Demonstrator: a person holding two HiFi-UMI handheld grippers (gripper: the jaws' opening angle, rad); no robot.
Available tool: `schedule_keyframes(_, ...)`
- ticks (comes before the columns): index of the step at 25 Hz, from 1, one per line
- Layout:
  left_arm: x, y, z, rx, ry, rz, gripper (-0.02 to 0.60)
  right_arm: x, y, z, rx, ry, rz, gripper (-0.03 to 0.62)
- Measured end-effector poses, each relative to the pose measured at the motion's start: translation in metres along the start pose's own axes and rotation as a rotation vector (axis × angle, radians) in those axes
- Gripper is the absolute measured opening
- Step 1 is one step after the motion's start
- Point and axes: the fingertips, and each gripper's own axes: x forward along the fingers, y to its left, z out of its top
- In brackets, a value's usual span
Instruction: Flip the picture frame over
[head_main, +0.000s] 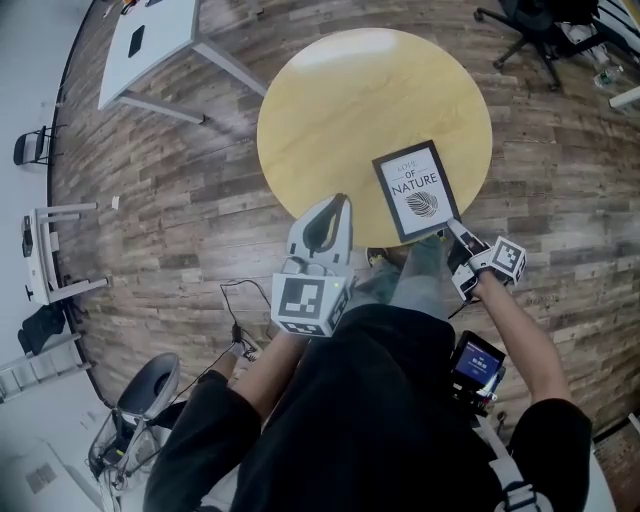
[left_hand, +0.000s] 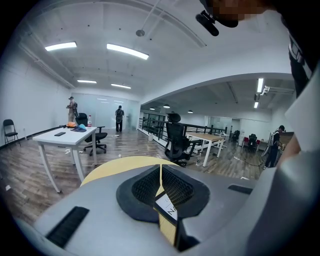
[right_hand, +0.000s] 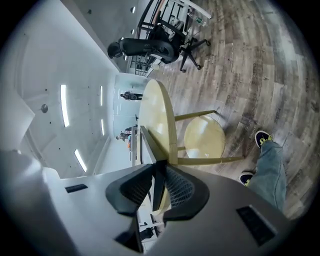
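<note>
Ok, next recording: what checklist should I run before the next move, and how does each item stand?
1. Picture frame on the round table, printed side up: ok.
2. Frame lying fully flat: cannot tell; its near corner is at the table's rim.
3. Right gripper has the frame: ok, the frame's edge is between its jaws.
4. Left gripper off the frame: ok, jaws together, beside the frame without touching it.
5. Nothing else on the table top: ok.
</note>
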Motion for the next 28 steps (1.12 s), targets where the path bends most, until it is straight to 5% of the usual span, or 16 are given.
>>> schedule_keyframes(9, 0.003, -0.011, 0.006, 0.005, -0.015, -0.023, 0.029, -0.003, 0.006, 0.000, -0.046, -0.008, -0.075, 0.081)
schedule_keyframes(15, -0.002, -0.010, 0.007, 0.008, -0.014, -0.021, 0.029, -0.005, -0.003, -0.001, -0.119, 0.054, -0.238, 0.100)
schedule_keyframes(28, -0.013, -0.008, 0.013, 0.006, -0.056, -0.033, 0.029, -0.007, 0.028, 0.010, -0.502, 0.041, -0.365, 0.130)
